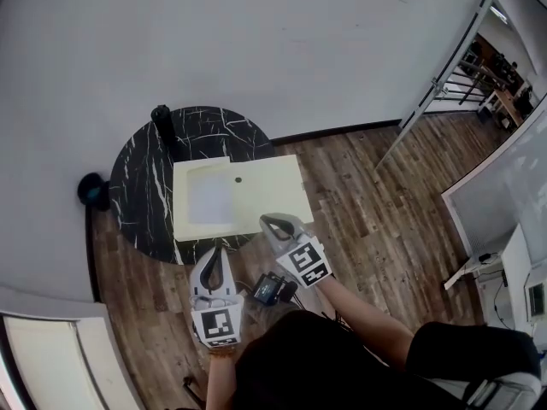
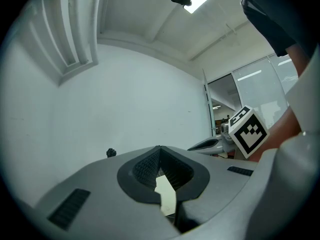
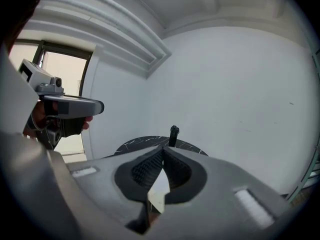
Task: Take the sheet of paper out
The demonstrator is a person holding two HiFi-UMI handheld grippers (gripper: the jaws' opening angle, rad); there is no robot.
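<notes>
A pale yellow folder [image 1: 256, 196] lies flat on a round black marble table [image 1: 141, 195], with a small dark snap [image 1: 238, 178] on its top. A white sheet of paper [image 1: 209, 199] shows in the folder's left half. My left gripper [image 1: 215, 251] hovers just off the table's near edge, shut and empty. My right gripper [image 1: 267, 220] is over the folder's near edge, also shut with nothing in it. In the left gripper view the jaws [image 2: 160, 149] meet at the tip. The right gripper's jaws [image 3: 163, 150] are closed too, facing the table [image 3: 145, 142].
A short black post [image 1: 162, 120] [image 3: 173, 134] stands at the table's back edge by the white wall. A dark round object [image 1: 92, 190] sits on the wood floor left of the table. A small black device [image 1: 272, 289] hangs near my body. A glass partition [image 1: 444, 75] stands at right.
</notes>
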